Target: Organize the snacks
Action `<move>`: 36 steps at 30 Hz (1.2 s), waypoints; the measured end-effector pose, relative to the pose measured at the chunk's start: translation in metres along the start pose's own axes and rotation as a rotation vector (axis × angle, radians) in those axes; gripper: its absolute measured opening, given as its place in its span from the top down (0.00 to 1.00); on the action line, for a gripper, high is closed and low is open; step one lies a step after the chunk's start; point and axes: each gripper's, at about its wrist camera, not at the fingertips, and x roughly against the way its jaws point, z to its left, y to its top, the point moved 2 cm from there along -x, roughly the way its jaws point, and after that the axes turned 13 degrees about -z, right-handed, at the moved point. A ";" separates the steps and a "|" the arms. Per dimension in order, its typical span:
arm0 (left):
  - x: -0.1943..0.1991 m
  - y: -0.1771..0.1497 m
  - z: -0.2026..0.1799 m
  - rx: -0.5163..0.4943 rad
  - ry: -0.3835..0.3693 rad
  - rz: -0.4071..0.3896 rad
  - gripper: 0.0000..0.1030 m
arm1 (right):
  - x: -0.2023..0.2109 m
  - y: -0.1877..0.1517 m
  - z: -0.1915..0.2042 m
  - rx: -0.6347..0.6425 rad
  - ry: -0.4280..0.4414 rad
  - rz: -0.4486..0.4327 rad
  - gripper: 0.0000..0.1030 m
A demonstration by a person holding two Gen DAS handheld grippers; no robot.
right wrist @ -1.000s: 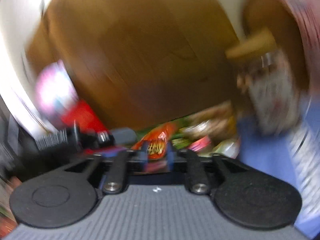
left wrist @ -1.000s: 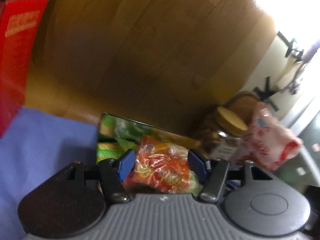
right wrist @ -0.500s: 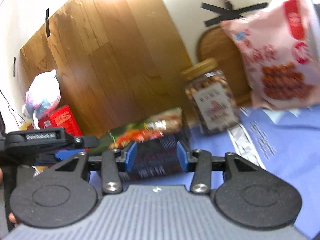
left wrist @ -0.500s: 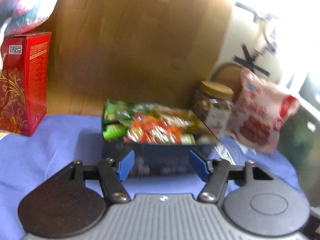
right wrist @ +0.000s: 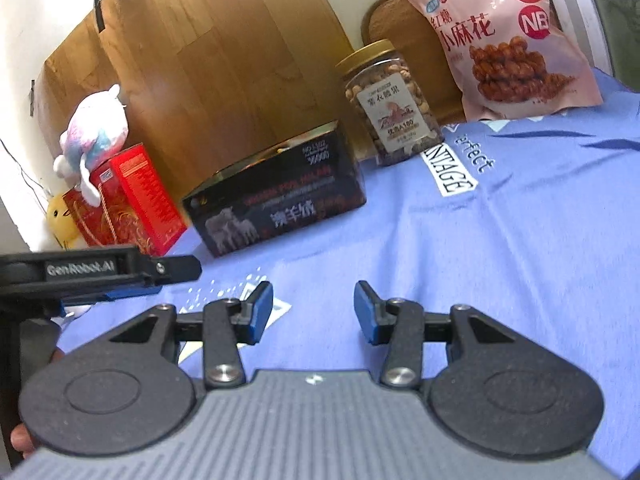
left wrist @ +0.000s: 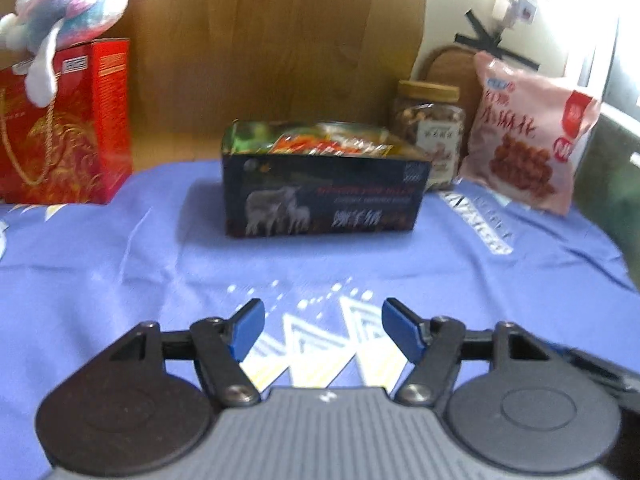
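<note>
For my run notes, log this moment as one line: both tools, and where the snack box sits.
left tool: empty, jaws opening | right tool: open, empty | snack box: on blue cloth, untouched, packets inside

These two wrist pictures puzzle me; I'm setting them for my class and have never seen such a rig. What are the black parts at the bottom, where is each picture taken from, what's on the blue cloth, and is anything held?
Each picture comes from a camera on a hand-held two-finger gripper, looking along its blue-padded fingers. The left gripper has its jaws opening on nothing; the right gripper is open and empty too. The right view also shows the left gripper from the side. On the blue cloth stand a dark box of snack packets, a jar of nuts, a pink bag of fried twists, and a red gift box with a plush toy on top.
</note>
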 end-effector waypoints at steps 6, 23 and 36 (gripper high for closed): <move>0.007 -0.011 0.000 -0.054 0.062 0.001 0.25 | 0.009 -0.005 0.005 0.027 0.012 -0.011 0.54; 0.004 -0.016 -0.001 -0.137 0.139 -0.005 0.03 | 0.017 -0.008 0.007 0.063 0.033 -0.058 0.53; 0.000 -0.019 0.002 -0.152 0.165 0.015 0.00 | 0.020 -0.008 0.007 0.061 0.036 -0.069 0.44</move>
